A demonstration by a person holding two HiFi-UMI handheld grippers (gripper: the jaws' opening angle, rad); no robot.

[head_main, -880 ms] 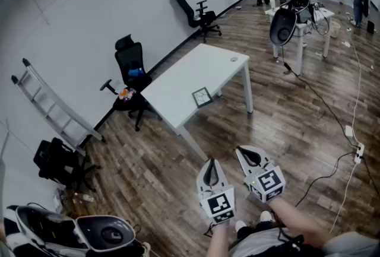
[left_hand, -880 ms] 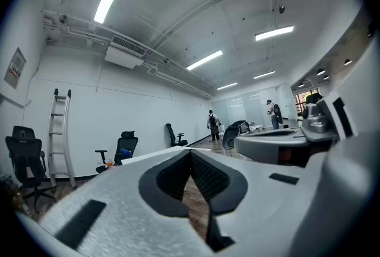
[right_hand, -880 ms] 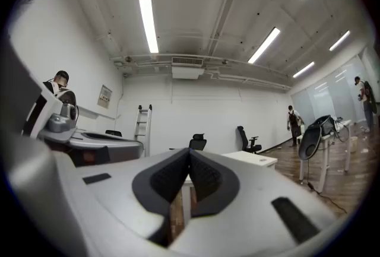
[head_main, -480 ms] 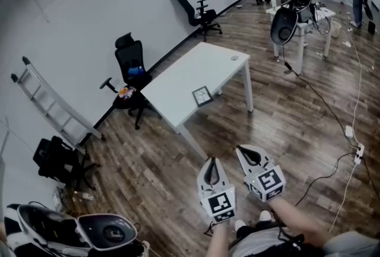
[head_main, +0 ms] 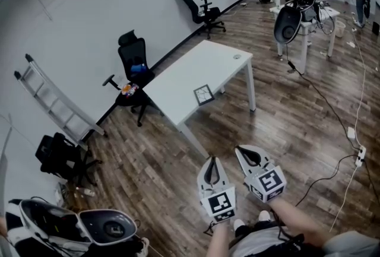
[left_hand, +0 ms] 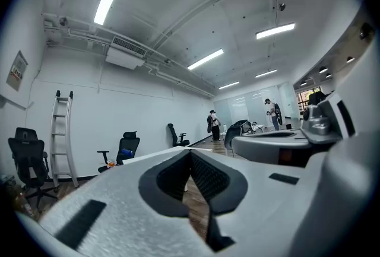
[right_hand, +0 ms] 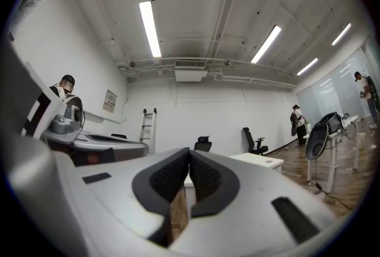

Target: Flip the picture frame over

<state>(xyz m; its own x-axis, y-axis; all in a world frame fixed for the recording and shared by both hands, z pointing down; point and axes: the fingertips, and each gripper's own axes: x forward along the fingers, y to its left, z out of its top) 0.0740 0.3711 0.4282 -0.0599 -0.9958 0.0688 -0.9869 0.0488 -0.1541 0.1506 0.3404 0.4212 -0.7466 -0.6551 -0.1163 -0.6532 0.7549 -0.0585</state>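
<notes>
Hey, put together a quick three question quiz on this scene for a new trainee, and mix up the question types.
1. True or false: the small dark-edged square picture frame lies on the white rectangular table.
2. Multiple choice: the left tongs and the right tongs are A) both shut and empty, B) both wide open, C) both shut on the frame.
3. Fill in: leaning on the wall, left of the table in the head view, is a grey metal ____.

Key: 1 true. 2 A. 3 grey metal ladder.
</notes>
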